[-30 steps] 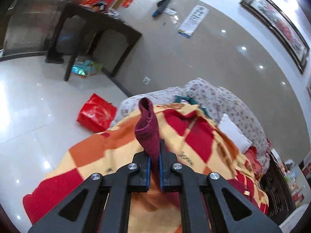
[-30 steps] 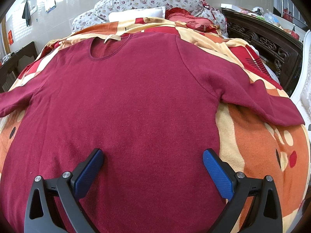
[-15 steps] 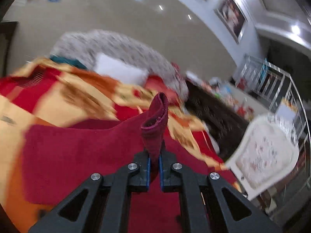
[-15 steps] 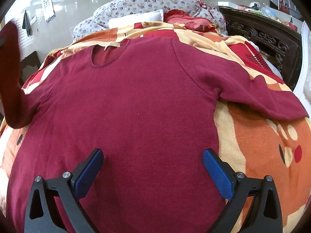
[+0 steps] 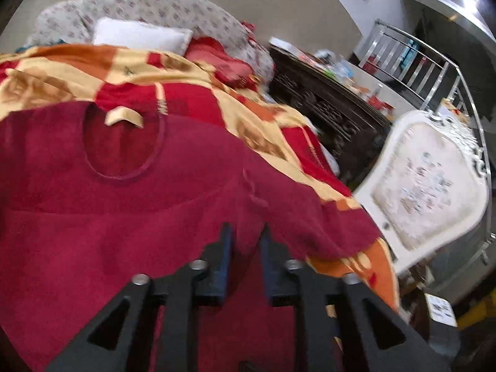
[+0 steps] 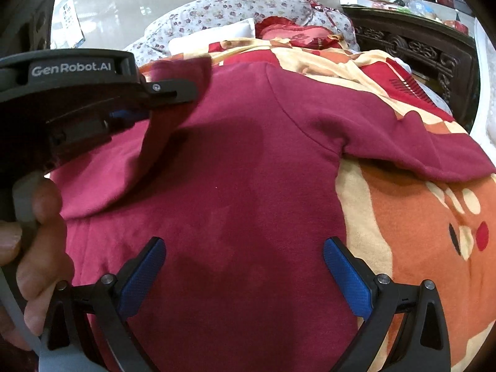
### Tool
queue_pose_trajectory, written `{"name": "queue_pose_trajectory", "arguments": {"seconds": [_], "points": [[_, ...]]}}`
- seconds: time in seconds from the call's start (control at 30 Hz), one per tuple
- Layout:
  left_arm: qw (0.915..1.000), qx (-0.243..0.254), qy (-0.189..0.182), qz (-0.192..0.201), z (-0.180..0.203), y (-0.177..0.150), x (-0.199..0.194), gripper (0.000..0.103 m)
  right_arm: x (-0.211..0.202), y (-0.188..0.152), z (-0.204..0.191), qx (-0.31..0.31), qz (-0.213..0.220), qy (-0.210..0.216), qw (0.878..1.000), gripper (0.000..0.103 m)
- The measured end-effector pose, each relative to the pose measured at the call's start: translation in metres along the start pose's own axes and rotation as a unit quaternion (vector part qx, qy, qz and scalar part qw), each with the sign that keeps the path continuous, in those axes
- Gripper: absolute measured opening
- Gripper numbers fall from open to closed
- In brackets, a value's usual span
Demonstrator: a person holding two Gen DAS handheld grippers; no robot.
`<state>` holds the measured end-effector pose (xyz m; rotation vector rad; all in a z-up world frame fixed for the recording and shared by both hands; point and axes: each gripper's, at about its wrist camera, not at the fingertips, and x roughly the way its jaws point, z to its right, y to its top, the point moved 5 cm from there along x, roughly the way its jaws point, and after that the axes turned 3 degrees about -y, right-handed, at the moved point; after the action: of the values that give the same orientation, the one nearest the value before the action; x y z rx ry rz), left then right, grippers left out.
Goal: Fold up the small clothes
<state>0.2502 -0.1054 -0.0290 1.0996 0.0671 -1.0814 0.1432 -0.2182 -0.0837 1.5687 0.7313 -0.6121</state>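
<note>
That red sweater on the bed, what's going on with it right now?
A person with a gripper in each hand is folding the dark red sweater spread on the patterned blanket. The left gripper has carried one sleeve across the body and its jaws have just been opening, cloth between them. The right gripper hovers open over the hem; the other sleeve lies unfolded.

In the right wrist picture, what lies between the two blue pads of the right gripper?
Only the dark red sweater, spread flat on the patterned blanket, shows between the pads of the right gripper in the right wrist view. The jaws stand wide open and clamp nothing.
</note>
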Motion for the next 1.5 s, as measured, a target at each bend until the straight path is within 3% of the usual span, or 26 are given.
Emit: {"name": "queue_pose_trajectory", "arguments": {"seconds": [0.07,0.1,0.17,0.27,0.33,0.37,0.47,0.53,0.57,0.67,0.8,0.87,0.93,1.0,1.13,1.23,1.33,1.4,1.5], "points": [[0.9995,0.004,-0.03,-0.009,0.006,-0.002,-0.011,0.055,0.0,0.0,-0.001,-0.001,0.0,-0.001,1.0,0.103],[0.9991,0.008,-0.041,-0.01,0.009,-0.003,-0.016,0.06,0.0,-0.001,0.0,-0.002,0.0,-0.001,1.0,0.103],[0.9984,0.028,-0.048,-0.01,0.013,-0.006,-0.034,0.06,0.0,-0.001,0.0,-0.002,0.0,-0.002,1.0,0.103],[0.9983,0.056,0.0,0.017,-0.001,-0.006,-0.069,0.06,-0.001,0.0,0.001,-0.001,0.002,0.001,1.0,0.103],[0.9953,0.058,0.065,0.042,-0.027,-0.005,-0.097,0.06,-0.003,0.0,0.003,0.006,0.008,0.011,1.0,0.103],[0.9906,0.049,0.112,0.06,-0.051,-0.005,-0.116,0.06,-0.008,0.001,0.006,0.015,0.015,0.023,1.0,0.103],[0.9798,-0.013,0.174,0.098,-0.108,-0.006,-0.153,0.06,-0.025,0.012,0.015,0.051,0.043,0.063,0.996,0.103],[0.9723,-0.078,0.192,0.108,-0.146,-0.008,-0.164,0.055,-0.04,0.03,0.014,0.053,0.067,0.089,0.992,0.103],[0.9703,-0.106,0.19,0.105,-0.162,-0.009,-0.164,0.047,-0.041,0.038,0.009,0.035,0.069,0.092,0.993,0.103],[0.9688,-0.144,0.18,0.092,-0.182,-0.005,-0.148,0.043,-0.024,0.057,-0.032,-0.069,0.019,0.147,0.987,0.103],[0.9608,-0.135,0.233,0.066,-0.193,-0.003,-0.123,0.044,0.012,0.06,-0.056,-0.146,-0.023,0.144,0.979,0.102],[0.9525,-0.147,0.26,0.06,-0.204,-0.009,-0.118,0.044,0.042,0.055,-0.047,-0.152,-0.06,0.097,0.982,0.101],[0.9516,-0.155,0.258,0.065,-0.209,-0.011,-0.121,0.046,0.067,0.047,-0.029,-0.131,-0.091,0.046,0.986,0.103],[0.9474,-0.155,0.271,0.07,-0.204,-0.014,-0.131,0.062,0.062,0.051,-0.028,-0.118,-0.079,0.055,0.988,0.103],[0.9528,-0.148,0.241,0.11,-0.174,-0.022,-0.156,0.064,0.033,0.058,-0.019,-0.093,-0.045,0.061,0.993,0.102],[0.9581,-0.108,0.232,0.129,-0.139,-0.034,-0.166,0.076,-0.009,0.059,0.014,-0.058,0.0,0.05,0.997,0.102],[0.9638,-0.061,0.228,0.124,-0.112,-0.053,-0.16,0.078,-0.037,0.053,0.085,-0.021,0.026,-0.021,0.999,0.103],[0.9631,-0.021,0.243,0.114,-0.101,-0.065,-0.148,0.078,-0.05,0.05,0.159,0.029,0.026,-0.087,0.995,0.103],[0.9624,-0.021,0.26,0.076,-0.104,-0.067,-0.132,0.079,-0.07,0.05,0.267,0.153,0.025,-0.106,0.982,0.103]]}}
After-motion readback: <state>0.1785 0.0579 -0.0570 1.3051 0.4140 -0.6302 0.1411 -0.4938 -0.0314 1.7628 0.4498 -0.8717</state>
